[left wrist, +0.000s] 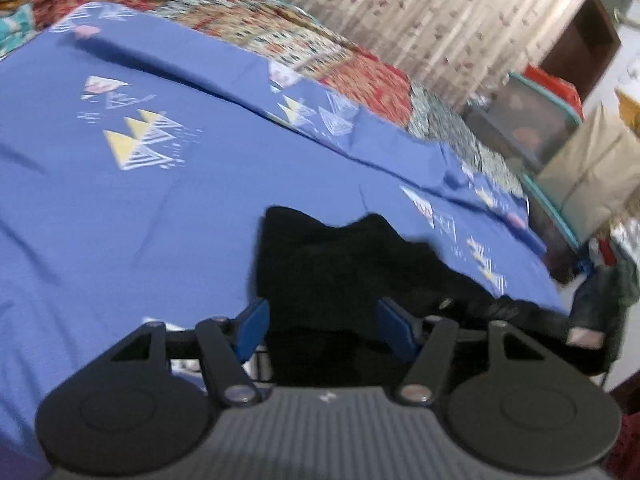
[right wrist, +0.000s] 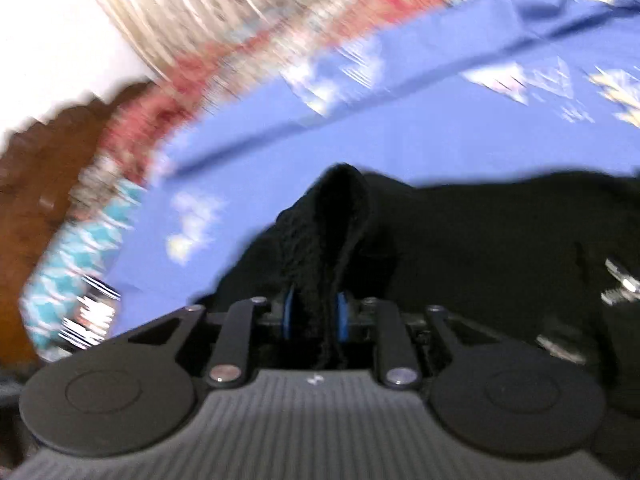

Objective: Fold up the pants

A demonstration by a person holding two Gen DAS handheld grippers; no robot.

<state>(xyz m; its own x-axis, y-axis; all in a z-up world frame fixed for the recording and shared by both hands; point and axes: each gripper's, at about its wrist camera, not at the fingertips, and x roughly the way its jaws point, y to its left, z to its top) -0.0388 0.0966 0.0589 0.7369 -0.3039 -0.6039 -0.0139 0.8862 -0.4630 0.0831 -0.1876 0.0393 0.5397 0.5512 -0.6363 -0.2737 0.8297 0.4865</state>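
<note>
1. The black pants (left wrist: 340,264) lie bunched on the blue bedsheet (left wrist: 120,208), near the edge of the bed closest to both cameras; a patterned red quilt (left wrist: 360,76) sits beyond the sheet
2. The left gripper (left wrist: 324,328) has its blue pads (left wrist: 252,330) spread wide, with dark cloth lying between them; they do not appear to pinch it, so this side looks unclamped
3. The right gripper (right wrist: 314,316) has its pads drawn in narrow on a raised ridge of the pants (right wrist: 340,216), which stands up as a peak in front of the fingers
4. The right wrist view is heavily smeared, so this hand is likely in motion; which part of the garment it grips (waist, cuff or a mid-fold) cannot be told
5. Judged step: early, gathering or lifting the pants to lay them out, since no neat fold shows
6. The next move probably calls for the left side to close on a matching edge, then both to draw the cloth taut and flat on the sheet before folding
</note>
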